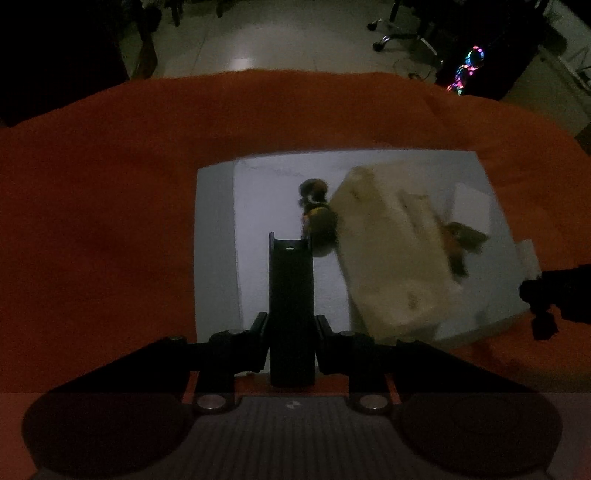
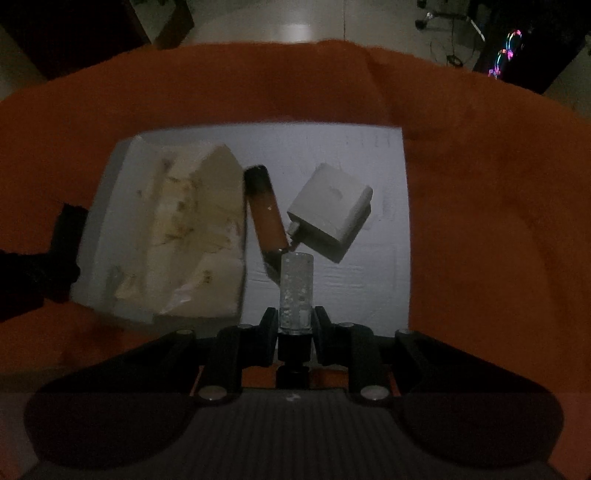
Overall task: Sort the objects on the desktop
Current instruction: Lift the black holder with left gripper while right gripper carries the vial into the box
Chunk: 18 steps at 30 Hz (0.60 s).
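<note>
A white tray (image 1: pixel 218 258) lies on an orange cloth (image 1: pixel 110 184). In it lie a cream tissue pack (image 1: pixel 391 251) and a small dark figurine (image 1: pixel 317 210). My left gripper (image 1: pixel 291 258) is shut on a black flat object (image 1: pixel 291 306) and holds it over the tray, next to the figurine. In the right wrist view the tray (image 2: pixel 369 295) holds the tissue pack (image 2: pixel 192 236), an orange tube with a dark cap (image 2: pixel 264 210) and a white cube charger (image 2: pixel 328 210). My right gripper (image 2: pixel 296 317) is shut on a clear glittery tube (image 2: pixel 296 288), just short of the orange tube.
The orange cloth (image 2: pixel 480 221) covers the table around the tray. Beyond the far edge is a pale floor with office chair legs (image 1: pixel 402 33) and a dark case with coloured lights (image 1: pixel 467 70). The other gripper shows at each view's edge (image 1: pixel 554 295) (image 2: pixel 37 266).
</note>
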Motion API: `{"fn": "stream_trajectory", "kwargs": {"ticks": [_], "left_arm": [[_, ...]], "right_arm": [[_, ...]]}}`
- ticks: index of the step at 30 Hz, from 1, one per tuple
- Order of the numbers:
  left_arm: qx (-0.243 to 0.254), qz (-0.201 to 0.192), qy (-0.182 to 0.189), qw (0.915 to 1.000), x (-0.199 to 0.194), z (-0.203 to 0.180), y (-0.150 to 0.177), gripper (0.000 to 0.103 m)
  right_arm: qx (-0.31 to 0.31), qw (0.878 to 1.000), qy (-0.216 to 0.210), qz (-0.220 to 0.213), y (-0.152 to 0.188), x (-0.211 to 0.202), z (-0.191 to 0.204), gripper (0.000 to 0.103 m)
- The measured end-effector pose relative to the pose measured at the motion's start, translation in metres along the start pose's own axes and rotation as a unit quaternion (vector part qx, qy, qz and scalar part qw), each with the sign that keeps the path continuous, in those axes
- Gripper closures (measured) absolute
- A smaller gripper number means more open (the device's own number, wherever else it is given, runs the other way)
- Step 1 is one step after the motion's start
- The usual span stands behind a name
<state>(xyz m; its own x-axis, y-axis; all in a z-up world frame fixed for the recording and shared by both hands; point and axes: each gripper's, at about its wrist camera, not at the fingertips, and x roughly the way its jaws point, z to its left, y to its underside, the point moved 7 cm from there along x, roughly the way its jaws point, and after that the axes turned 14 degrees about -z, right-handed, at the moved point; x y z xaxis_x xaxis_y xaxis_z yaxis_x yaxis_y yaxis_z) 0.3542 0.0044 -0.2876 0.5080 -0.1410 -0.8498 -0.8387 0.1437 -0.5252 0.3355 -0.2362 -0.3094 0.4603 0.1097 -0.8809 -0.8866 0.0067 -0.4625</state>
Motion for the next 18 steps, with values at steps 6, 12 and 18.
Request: {"fn": "stream_trajectory", "kwargs": {"ticks": [6, 12, 18], "left_arm": [[0.007, -0.017, 0.011, 0.9998, -0.046, -0.015, 0.008, 0.082], [0.000, -0.026, 0.009, 0.9996, -0.076, -0.022, 0.032, 0.082], [-0.010, -0.036, 0.021, 0.9991, -0.105, -0.038, 0.062, 0.082]], "right_arm": [[-0.005, 1.000, -0.009, -0.025, 0.001, -0.038, 0.013, 0.081], [-0.011, 0.999, -0.017, -0.039, 0.016, -0.074, 0.026, 0.081], [-0.012, 0.998, -0.030, -0.053, 0.039, -0.112, 0.041, 0.081]]}}
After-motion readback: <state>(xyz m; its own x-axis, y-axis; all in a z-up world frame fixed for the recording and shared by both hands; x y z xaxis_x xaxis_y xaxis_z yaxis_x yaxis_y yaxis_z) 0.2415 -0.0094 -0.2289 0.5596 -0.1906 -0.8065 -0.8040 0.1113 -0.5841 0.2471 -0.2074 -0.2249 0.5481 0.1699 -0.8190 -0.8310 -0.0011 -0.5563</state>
